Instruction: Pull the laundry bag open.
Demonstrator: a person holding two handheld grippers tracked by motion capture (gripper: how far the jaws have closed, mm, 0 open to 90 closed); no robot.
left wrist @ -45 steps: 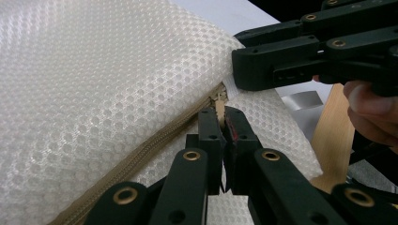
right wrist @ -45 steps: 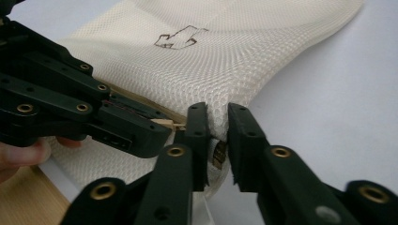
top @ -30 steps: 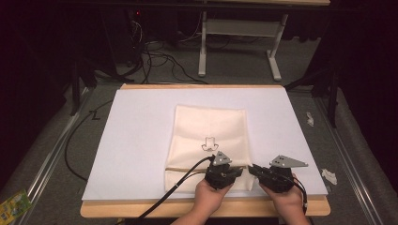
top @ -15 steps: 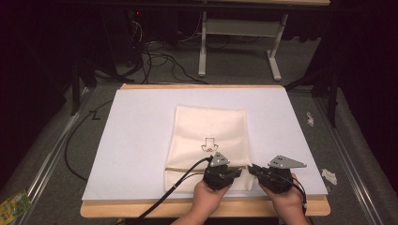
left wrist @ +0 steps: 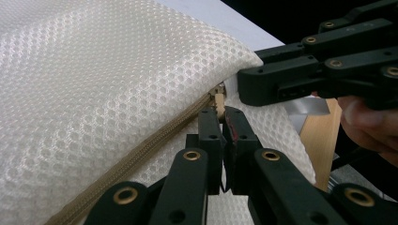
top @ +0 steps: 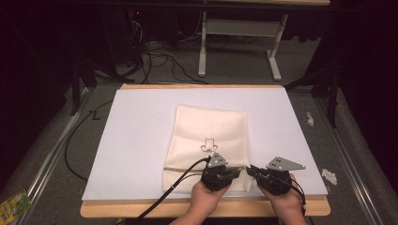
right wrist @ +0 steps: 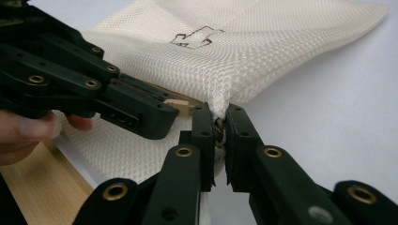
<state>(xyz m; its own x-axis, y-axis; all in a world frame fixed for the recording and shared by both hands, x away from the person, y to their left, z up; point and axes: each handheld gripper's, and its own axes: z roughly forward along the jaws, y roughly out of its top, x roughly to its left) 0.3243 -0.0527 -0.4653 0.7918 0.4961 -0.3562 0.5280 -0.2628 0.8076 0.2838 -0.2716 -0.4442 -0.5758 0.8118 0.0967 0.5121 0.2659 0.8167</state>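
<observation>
White table sheet (top: 141,136), mesh bag (top: 211,131) near front edge, left gripper (left wrist: 220,115) apparently pinching zipper pull (left wrist: 218,99), right gripper (right wrist: 220,123) pinching bag corner.

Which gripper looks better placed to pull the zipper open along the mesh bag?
Probably the left gripper: it pinches the zipper pull, while the right gripper clamps the mesh bag at its corner as an anchor.

Both tools, left (top: 233,172) and right (top: 252,170), clamped, tips nearly meeting.
</observation>
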